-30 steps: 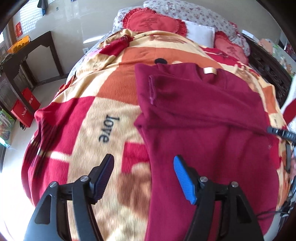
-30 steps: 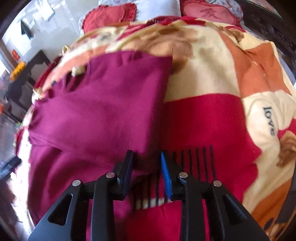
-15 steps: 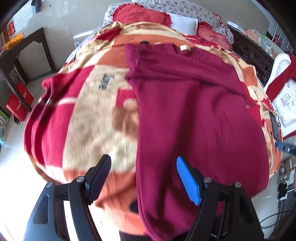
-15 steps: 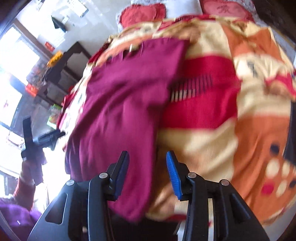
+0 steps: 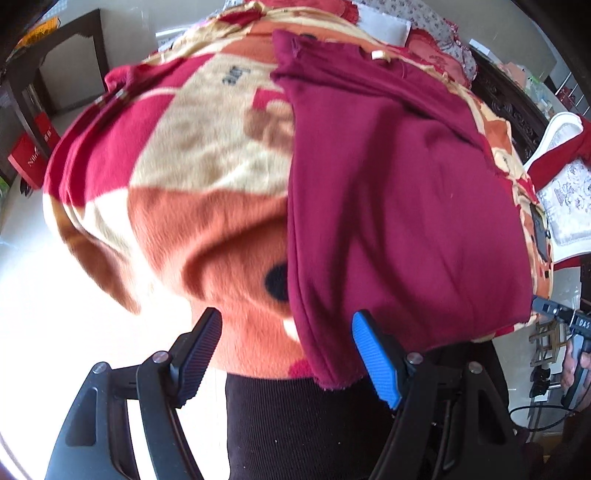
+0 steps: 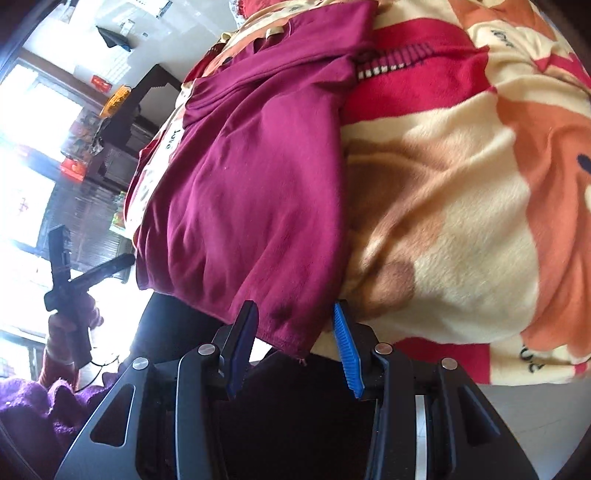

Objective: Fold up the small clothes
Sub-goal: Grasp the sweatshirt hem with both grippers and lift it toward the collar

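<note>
A maroon sweater (image 5: pixel 388 184) lies flat on the patterned blanket (image 5: pixel 184 184), collar far away, sleeves folded across its chest. Its hem hangs over the bed's near edge. My left gripper (image 5: pixel 288 328) is open at the hem's left corner, which dangles between the fingers without touching the pads. In the right wrist view the sweater (image 6: pixel 251 184) has its right hem corner between the jaws of my right gripper (image 6: pixel 295 314), which stand apart and do not press it. The left gripper (image 6: pixel 62 266) shows at far left, held by a hand.
A person's dark trousers (image 5: pixel 295 424) stand against the bed's near edge under both grippers. A dark wooden desk (image 5: pixel 55 66) and red boxes (image 5: pixel 26 162) are at the left. Pillows (image 5: pixel 436 26) lie at the bed head. A white cushioned chair (image 5: pixel 569 195) stands at the right.
Both grippers drew back from the sweater's middle to its hem at the bed's near edge. The right jaws went from nearly shut to apart. The left jaws stayed wide.
</note>
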`<state>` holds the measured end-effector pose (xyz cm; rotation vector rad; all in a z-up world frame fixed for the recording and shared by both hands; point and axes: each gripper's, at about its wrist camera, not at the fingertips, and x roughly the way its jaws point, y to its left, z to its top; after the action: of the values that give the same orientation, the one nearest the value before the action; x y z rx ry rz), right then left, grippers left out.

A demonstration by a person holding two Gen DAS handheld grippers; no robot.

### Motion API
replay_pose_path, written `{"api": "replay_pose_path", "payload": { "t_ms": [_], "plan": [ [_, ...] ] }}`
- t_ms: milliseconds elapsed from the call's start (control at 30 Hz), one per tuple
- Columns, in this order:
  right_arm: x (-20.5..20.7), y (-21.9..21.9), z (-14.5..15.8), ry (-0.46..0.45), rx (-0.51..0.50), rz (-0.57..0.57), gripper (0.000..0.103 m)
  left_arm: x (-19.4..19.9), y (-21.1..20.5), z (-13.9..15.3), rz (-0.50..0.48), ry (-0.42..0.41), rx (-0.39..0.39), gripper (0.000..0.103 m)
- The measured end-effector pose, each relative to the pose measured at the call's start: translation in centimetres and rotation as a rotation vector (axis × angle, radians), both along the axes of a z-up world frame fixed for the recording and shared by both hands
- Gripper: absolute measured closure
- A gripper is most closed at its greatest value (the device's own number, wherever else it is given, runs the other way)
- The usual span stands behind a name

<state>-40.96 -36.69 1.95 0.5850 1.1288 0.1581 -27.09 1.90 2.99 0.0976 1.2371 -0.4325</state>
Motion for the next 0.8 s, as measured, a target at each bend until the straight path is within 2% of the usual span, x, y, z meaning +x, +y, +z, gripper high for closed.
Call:
{"api": "replay_pose_path", "payload": {
  "t_ms": [167,333,500,733,767,800],
  "plan": [
    [0.4,0.6,0.4,0.003,0.007,0.022,0.081,-0.3,-0.8,-0.3,-0.021,0.006,-0.015,0.027],
    [0.7,0.8,1.0,-0.039,0.008,0.049,0.09,0.2,-2.0,-0.9,-0.037,0.016,-0.012,0.029],
    [1.1,0.3,-0.2,0.004,0.022,0.034,0.09,0.7,-2.4,-1.8,-0.028,0.05,-0.016,0.03],
    [1.9,0.3,-1.6,-0.015,0.108,-0.008,0.09,1.1,-2.6,-2.4,-0.013,0.085,-0.025,0.035],
    [2.0,0.4,-1.6,-0.017,0.108,-0.007,0.091,1.1,-2.5,-2.3,-0.017,0.08,-0.022,0.036],
    [2.0,0.5,-1.6,-0.018,0.101,-0.004,0.096,1.0,-2.5,-2.3,-0.017,0.077,-0.02,0.039]
  ]
}}
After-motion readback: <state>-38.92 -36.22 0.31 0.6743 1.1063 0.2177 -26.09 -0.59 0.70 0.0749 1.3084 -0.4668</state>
